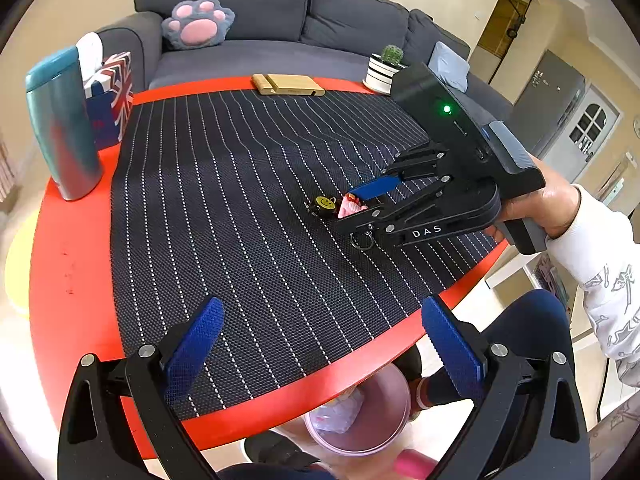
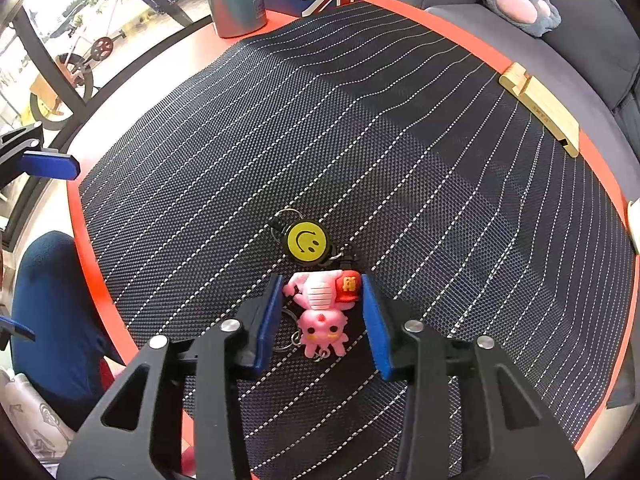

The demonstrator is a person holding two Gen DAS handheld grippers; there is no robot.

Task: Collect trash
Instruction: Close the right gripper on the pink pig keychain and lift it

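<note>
A pink figure keychain [image 2: 322,312] with a yellow smiley badge [image 2: 306,241] and key rings lies on the dark striped mat [image 2: 360,140]. My right gripper [image 2: 320,292] is low over it, the blue pads either side of the pink figure with small gaps; it looks open. In the left wrist view the right gripper [image 1: 356,204] rests on the mat around the keychain [image 1: 348,205]. My left gripper [image 1: 320,320] is open and empty above the table's near edge. A pink bin [image 1: 360,416] with crumpled wrapping inside stands on the floor below that edge.
A red round table [image 1: 72,264] bears the mat. A teal tumbler [image 1: 64,124], a Union Jack tissue box [image 1: 112,96], a wooden phone stand [image 1: 288,85] and a potted cactus [image 1: 384,68] stand along its far edge. A grey sofa [image 1: 256,20] lies behind.
</note>
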